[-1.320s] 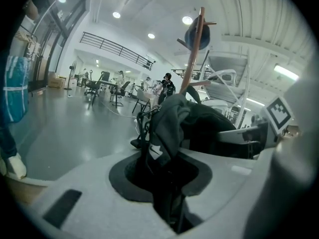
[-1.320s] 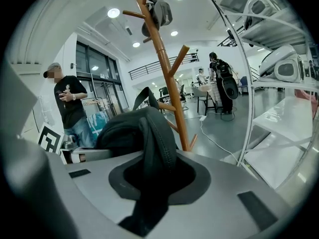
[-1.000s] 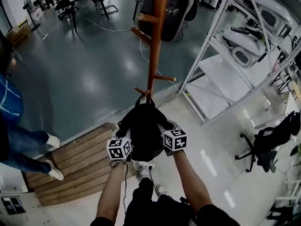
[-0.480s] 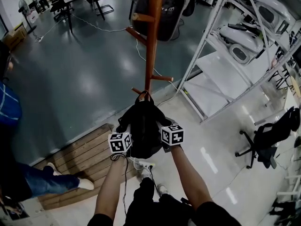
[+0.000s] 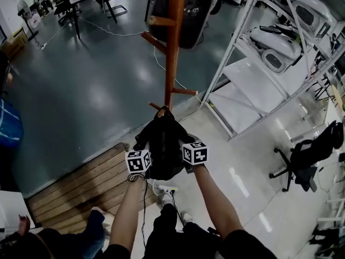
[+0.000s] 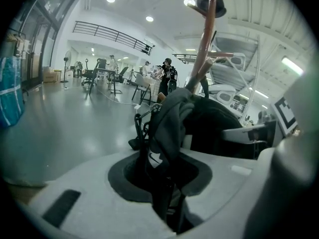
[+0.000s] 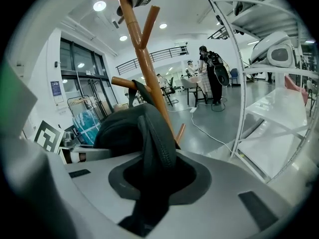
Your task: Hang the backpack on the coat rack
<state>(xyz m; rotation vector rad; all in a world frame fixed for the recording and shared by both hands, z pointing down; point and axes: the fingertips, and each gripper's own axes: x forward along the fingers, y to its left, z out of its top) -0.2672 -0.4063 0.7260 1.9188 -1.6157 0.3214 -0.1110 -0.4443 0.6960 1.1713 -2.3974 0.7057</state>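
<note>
Since a second ago the backpack (image 5: 163, 144) has been carried closer to the coat rack (image 5: 172, 47), so its top loop is now seen right by the lowest peg (image 5: 158, 106). It is held up by the left tongs (image 6: 167, 203) and the right tongs (image 7: 149, 193), each closed narrowly on a strap. The loop is best lifted clear over a peg tip before either grip is eased. Room is tight beside the metal shelving (image 5: 253, 85); open floor (image 5: 97, 90) is left on the other side
</note>
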